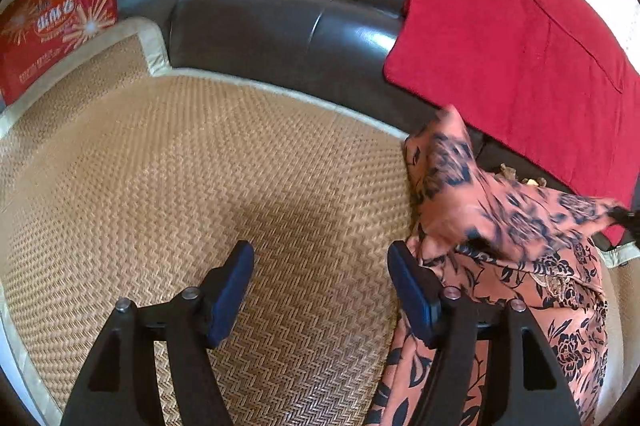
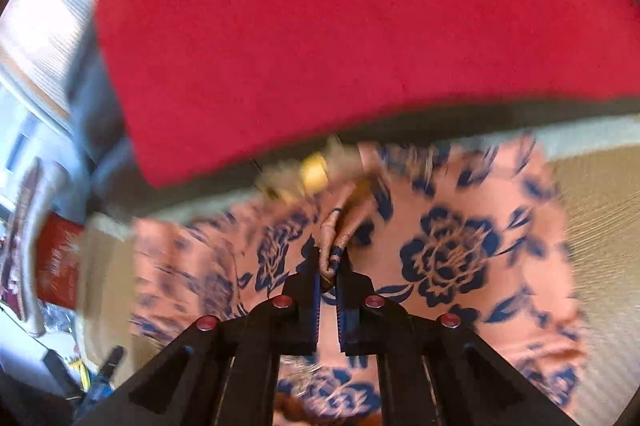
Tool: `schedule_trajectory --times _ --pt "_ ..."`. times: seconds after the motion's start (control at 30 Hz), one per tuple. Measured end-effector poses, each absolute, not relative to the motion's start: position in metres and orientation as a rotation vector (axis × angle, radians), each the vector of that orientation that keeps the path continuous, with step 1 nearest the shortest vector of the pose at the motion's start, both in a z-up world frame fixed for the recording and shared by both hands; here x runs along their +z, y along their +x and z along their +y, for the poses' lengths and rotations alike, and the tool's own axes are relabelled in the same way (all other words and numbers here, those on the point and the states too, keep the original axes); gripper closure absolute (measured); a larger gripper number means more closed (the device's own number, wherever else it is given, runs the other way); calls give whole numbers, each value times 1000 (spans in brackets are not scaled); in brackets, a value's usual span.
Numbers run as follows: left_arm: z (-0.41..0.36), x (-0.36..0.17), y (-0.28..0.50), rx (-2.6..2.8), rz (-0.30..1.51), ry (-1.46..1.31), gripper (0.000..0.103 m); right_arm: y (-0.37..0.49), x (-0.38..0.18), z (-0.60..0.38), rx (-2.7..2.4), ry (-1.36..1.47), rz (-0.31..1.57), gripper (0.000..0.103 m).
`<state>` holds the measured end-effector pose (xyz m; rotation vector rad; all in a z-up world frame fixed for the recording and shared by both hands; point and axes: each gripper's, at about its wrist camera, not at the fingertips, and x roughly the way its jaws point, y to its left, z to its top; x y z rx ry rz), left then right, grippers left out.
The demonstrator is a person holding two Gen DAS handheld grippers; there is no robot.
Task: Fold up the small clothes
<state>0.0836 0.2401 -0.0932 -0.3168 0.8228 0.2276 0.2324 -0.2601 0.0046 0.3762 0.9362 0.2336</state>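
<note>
- the right tool (image 2: 328, 266) is pressed together on a bunched fold of the floral garment (image 2: 448, 258), a salmon-pink cloth with dark blue flowers; the pinch sits between the tips, and the cloth spreads away from it to both sides.
- the left tool (image 1: 320, 274) is spread wide and holds nothing; between its blue pads (image 1: 234, 290) only the woven mat (image 1: 200, 165) shows.
- in the left view the floral garment lies to the right of that tool, partly raised in a peak and partly lying on the mat, with its near edge touching or just beside the right-hand pad; i cannot tell which.
- the garment's long axis seems to run away from the camera along the mat's right side, toward the red cloth (image 1: 520, 45) draped over the dark leather sofa (image 1: 300, 5).
- judgement: the free left tool is the nearer one to the loose edge, so the coming move likely turns on it shifting right to catch that edge.
- the right view is blurred, so finer detail of the fold is unclear.
- a red box (image 1: 52, 25) stands at the far left.
</note>
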Motion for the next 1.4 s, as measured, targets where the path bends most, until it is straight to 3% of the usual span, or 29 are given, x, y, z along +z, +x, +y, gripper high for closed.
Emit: schedule_trajectory --times 0.1,0.2,0.3,0.33,0.53,0.63,0.7,0.73,0.9,0.97,1.03,1.1,1.17,1.23,1.3,1.37,1.4 --pt "231 -85 90 200 813 -287 33 220 5 -290 143 382 916 96" --pt "211 -81 114 159 821 -266 33 229 -39 -312 146 422 1010 88" --pt "188 -76 137 115 821 -220 33 228 -77 -331 116 537 1058 62" --pt "180 -74 146 101 815 -203 33 223 -81 -335 100 566 1055 43" --pt "151 -96 194 85 893 -100 30 232 -77 -342 202 697 1019 36" --pt "159 -100 194 99 908 -143 30 252 -87 -334 221 720 1064 36" --pt "167 -100 189 112 907 -146 30 265 -91 -320 240 669 1111 48" --pt "172 -100 187 127 906 -132 30 268 -90 -312 226 615 1128 94" --pt "191 -88 180 158 851 -146 30 231 -41 -292 116 317 935 96" --pt "185 -88 191 136 867 -145 30 243 -75 -288 74 249 1041 92" --pt "174 -90 198 113 869 -128 30 246 -99 -297 83 351 1097 92" --pt "159 -98 206 73 881 -89 30 238 -93 -301 60 371 1030 83" --pt "145 -119 222 82 973 -12 30 234 -80 -302 7 367 976 56" --pt "143 -146 234 116 1069 27 27 231 -59 -304 -28 394 884 41" --pt "142 -143 235 123 1049 34 26 234 -41 -302 41 450 835 40" --pt "142 -131 233 132 1026 27 27 247 -34 -297 185 491 853 31" --pt "143 -119 232 125 980 2 27 255 -37 -289 234 500 869 31"
